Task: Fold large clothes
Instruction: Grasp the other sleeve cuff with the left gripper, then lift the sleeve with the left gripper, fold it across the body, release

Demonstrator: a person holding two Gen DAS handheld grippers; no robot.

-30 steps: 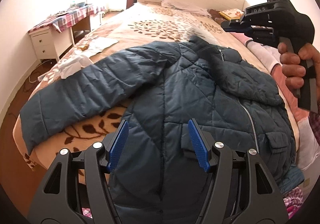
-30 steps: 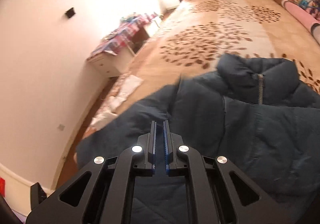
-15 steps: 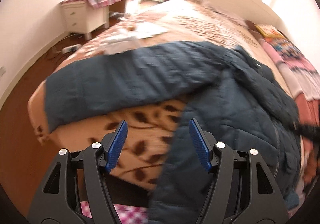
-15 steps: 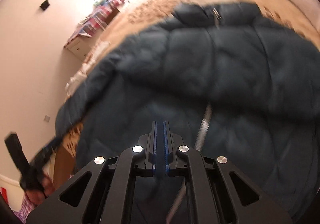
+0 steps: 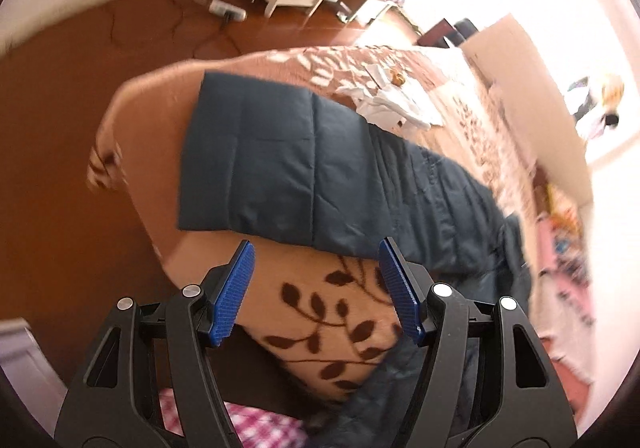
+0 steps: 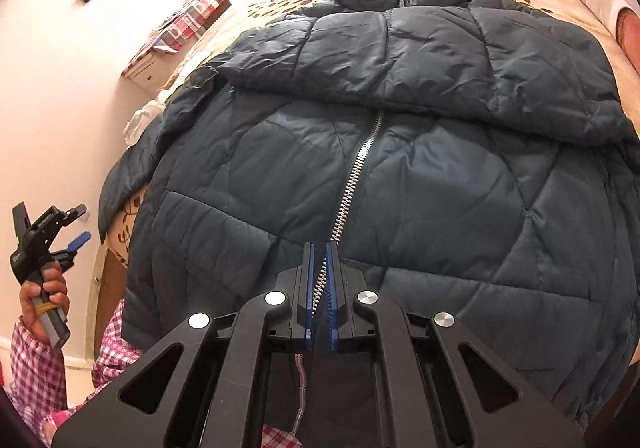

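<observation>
Jacket (image 6: pixel 400 176), a dark teal quilted one, lay spread across the bed (image 5: pixel 328 312), which wore a tan cover printed with brown leaves. In the right wrist view it filled most of the frame, its collar at twelve o'clock and one sleeve folded across the chest. The other sleeve (image 5: pixel 280 168) stretched flat towards ten o'clock in the left wrist view, reaching the bed's edge above a brown floor (image 5: pixel 72 168). White cloth (image 5: pixel 396 104) lay crumpled beyond the sleeve. The right hand-held gripper (image 6: pixel 320 280) was pinched tight on the zipper (image 6: pixel 352 184) near the hem. The left hand-held gripper (image 5: pixel 316 288) hovered with jaws spread wide, holding nothing.
</observation>
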